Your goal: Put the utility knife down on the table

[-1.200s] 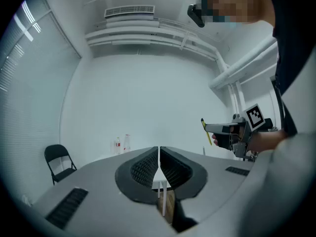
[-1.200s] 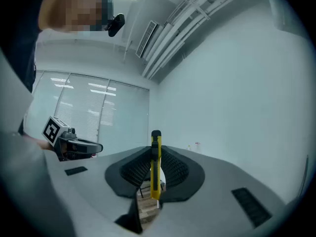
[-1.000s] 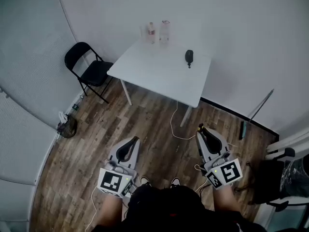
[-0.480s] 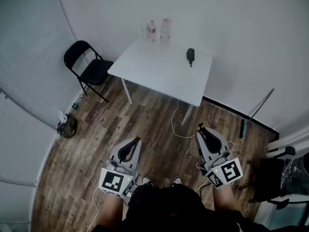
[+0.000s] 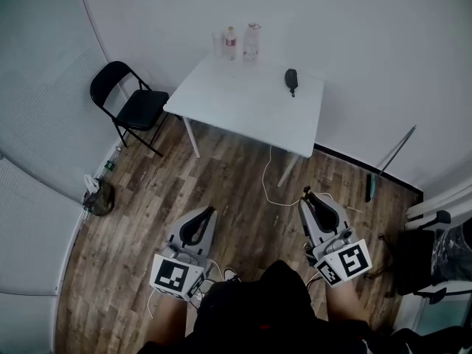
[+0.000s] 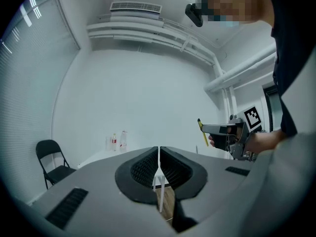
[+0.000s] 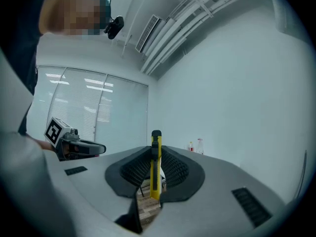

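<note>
- The black folding chair (image 5: 131, 103) stands at the far left, beside the white surface (image 5: 243, 105) and clear of my path.
- My left hand-held gripper (image 5: 198, 226) is low over the wood floor (image 5: 236, 183). Its jaws are pressed together with nothing between them, so it has no part in this step.
- The surface is well ahead of me, across open floor. Two bottles (image 5: 241, 43) sit at its far edge and a small dark object (image 5: 291, 81) lies toward its right side; I cannot tell what that object is.
- My right hand-held gripper (image 5: 310, 201) is clamped on the yellow utility knife (image 7: 155, 167), which is held near my body and well apart from the surface.
- The knife's long axis runs crosswise to the jaws' reach and stands nearly upright. Its dark-capped end points up above the jaws and its yellow lower end hangs below them.
- To do this well, I judge I must first close the gap to the surface. Then I should roll my wrist so the long axis lies level, and bring the knife down onto the bare middle patch between the bottles and the dark object.
- I should part the jaws only once the body rests flat. Letting go while it is upright would likely make it tip and slide toward an edge.
</note>
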Action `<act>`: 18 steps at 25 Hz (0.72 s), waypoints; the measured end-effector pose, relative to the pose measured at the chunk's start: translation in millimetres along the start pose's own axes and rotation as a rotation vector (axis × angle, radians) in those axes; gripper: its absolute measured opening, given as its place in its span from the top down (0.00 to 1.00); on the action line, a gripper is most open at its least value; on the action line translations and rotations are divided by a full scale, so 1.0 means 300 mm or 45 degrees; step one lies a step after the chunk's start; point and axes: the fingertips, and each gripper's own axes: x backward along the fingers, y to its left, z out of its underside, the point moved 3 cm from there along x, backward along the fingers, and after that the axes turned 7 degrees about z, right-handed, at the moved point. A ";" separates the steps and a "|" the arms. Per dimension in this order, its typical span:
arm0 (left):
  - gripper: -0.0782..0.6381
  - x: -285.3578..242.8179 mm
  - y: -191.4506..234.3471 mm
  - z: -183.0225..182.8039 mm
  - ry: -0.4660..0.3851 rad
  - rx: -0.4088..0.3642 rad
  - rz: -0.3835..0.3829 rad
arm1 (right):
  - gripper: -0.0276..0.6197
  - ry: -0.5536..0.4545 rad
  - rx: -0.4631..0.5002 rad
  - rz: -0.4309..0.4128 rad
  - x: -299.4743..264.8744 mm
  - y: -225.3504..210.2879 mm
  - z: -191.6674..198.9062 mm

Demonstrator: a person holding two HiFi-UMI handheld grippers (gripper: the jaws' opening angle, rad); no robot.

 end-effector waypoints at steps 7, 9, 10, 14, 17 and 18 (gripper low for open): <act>0.85 0.003 0.086 0.025 0.006 0.019 0.026 | 0.84 0.033 0.009 0.005 -0.073 0.040 0.020; 0.85 -0.010 0.104 0.027 0.006 0.015 0.033 | 0.84 0.029 0.005 0.008 -0.100 0.033 0.020; 0.85 -0.016 0.114 0.027 0.006 0.012 0.034 | 0.84 0.028 0.005 0.007 -0.115 0.029 0.020; 0.85 -0.079 0.177 0.016 0.012 0.004 0.014 | 0.84 0.011 0.004 -0.008 -0.210 -0.024 0.018; 0.85 -0.133 0.230 0.012 0.019 0.003 -0.014 | 0.84 0.001 -0.003 -0.019 -0.287 -0.076 0.025; 0.85 -0.155 0.244 0.009 0.020 -0.001 -0.021 | 0.84 -0.003 -0.006 -0.023 -0.311 -0.096 0.025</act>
